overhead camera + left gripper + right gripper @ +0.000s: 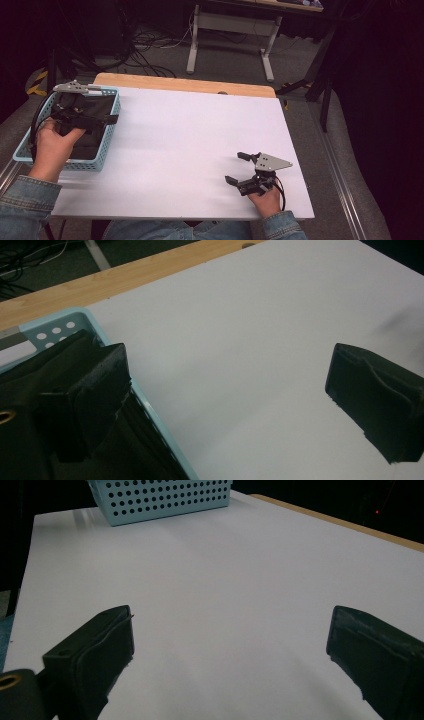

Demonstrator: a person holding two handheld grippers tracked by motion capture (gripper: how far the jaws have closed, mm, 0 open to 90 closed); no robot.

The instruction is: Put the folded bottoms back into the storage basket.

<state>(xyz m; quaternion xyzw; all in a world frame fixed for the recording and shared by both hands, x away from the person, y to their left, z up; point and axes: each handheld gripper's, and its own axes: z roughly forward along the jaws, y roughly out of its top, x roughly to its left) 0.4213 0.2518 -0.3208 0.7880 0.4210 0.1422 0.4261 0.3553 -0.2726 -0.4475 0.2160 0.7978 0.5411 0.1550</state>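
my left gripper at the blue basket, right gripper waiting on the white table

both sets of jaws are spread and hold nothing; my left straddles the basket's near wall, one jaw inside over dark cloth. i judge this is the reach into the basket; next i should dip lower and pinch the cloth.

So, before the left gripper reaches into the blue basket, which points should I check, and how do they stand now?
1. Left gripper open: ok, fingers wide apart.
2. One finger inside the blue basket, the other outside its wall: not ok for a grasp.
3. Black contents in the basket identifiable: cannot tell.
4. Right gripper away from the basket: ok, low over the white table.
5. Right gripper holds nothing: ok.
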